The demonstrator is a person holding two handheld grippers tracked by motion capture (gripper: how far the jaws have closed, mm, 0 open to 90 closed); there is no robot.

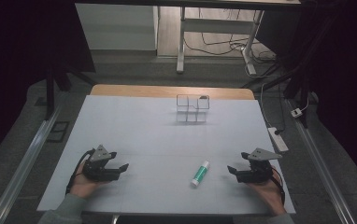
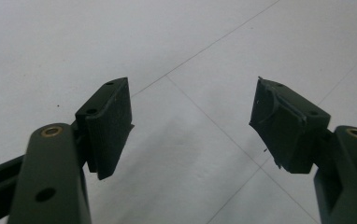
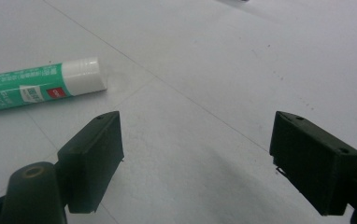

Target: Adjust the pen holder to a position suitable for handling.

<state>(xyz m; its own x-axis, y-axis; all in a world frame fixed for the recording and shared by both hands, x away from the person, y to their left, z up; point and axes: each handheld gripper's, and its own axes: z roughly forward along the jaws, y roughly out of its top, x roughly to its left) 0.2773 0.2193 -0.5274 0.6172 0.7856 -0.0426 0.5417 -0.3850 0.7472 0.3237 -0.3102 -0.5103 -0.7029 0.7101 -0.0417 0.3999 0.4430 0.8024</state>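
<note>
1. A clear box (image 1: 193,108) with compartments stands at the far middle of the worktop (image 1: 134,126); its contents cannot be made out.
2. The glue stick (image 1: 200,173) lies near right, just left of the right hand-held gripper (image 1: 232,170).
3. Both the right and the left hand-held gripper (image 1: 122,167) rest low, jaws spread, empty.

The left gripper (image 2: 190,126) looks down on the white table sheet (image 2: 120,42), its two black jaws spread wide with nothing held in the gap. The pad (image 2: 109,126) on the view's left side is flat and faces inward, fixed to a dark arm with a brass-ringed hole. The opposite pad (image 2: 284,123) has a rough, chipped upper edge. Thin grey seam lines (image 2: 204,116) cross the sheet between and beyond the jaws, meeting in the gap. A soft shadow lies on the sheet just beside the left-hand pad.
</note>
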